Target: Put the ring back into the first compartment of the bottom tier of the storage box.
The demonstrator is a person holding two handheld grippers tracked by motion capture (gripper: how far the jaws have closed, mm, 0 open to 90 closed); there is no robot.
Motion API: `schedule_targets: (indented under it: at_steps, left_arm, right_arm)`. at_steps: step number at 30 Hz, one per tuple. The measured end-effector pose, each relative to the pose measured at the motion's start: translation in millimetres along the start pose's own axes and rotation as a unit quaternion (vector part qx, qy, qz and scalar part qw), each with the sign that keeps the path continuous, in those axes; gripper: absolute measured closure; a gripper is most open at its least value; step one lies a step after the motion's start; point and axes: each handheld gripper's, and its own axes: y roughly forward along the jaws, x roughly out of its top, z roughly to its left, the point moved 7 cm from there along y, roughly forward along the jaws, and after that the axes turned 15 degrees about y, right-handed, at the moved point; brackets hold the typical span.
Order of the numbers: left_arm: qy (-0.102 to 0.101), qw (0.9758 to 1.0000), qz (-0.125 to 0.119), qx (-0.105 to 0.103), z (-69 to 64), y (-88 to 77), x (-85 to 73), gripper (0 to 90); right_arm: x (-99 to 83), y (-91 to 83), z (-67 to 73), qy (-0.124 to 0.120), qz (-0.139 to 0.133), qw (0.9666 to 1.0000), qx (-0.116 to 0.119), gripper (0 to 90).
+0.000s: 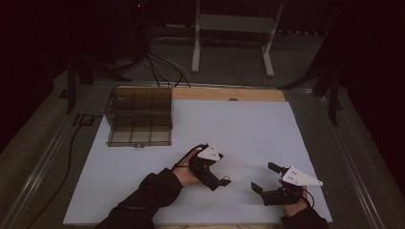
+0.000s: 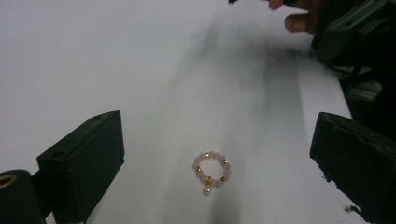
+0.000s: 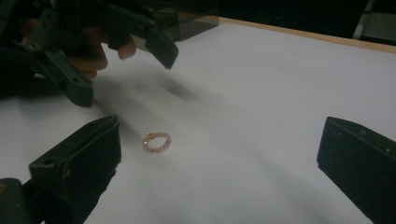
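A small pink beaded bracelet [image 2: 211, 169] with gold beads and a pearl charm lies flat on the white board [image 1: 229, 124]. My left gripper [image 2: 217, 135] is open and hovers over it, the bracelet lying between and just below its jaws. In the high view the left gripper [image 1: 222, 170] is at the board's front centre, angled right. My right gripper [image 1: 264, 177] is open at the front right and points left at the bracelet [image 3: 157, 141], which lies near its left jaw. Both grippers are empty. The right gripper view [image 3: 219, 140] also shows the left gripper [image 3: 126, 70] above the bracelet.
A dark translucent compartment box [image 1: 139, 117] stands at the board's back left corner, with its latch towards me. A wooden strip [image 1: 229, 94] runs along the board's far edge. Beyond it on the floor are a white metal stand [image 1: 234, 28] and cables [image 1: 162, 67].
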Motion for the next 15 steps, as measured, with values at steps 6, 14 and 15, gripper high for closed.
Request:
schedule_targets:
  at_steps: [6, 14, 15]
  left_arm:
    - [-0.002, 0.9996, 0.026, 0.014, 0.7, 6.5, -4.1, 16.1]
    - [-0.011, 0.9993, 0.034, 0.012, 3.4, 10.4, -8.1, 33.1]
    - [-0.011, 0.9992, 0.036, 0.011, 3.7, 10.9, -8.6, 35.4]
  right_arm:
    - [0.0, -0.3, -0.4, 0.001, 0.000, 1.0000, 0.000, 0.0]
    - [-0.2, -0.4, -0.7, 0.002, 0.000, 1.0000, -0.001, 0.0]
    - [-0.1, -0.4, -0.8, 0.002, 0.001, 1.0000, -0.001, 0.0]
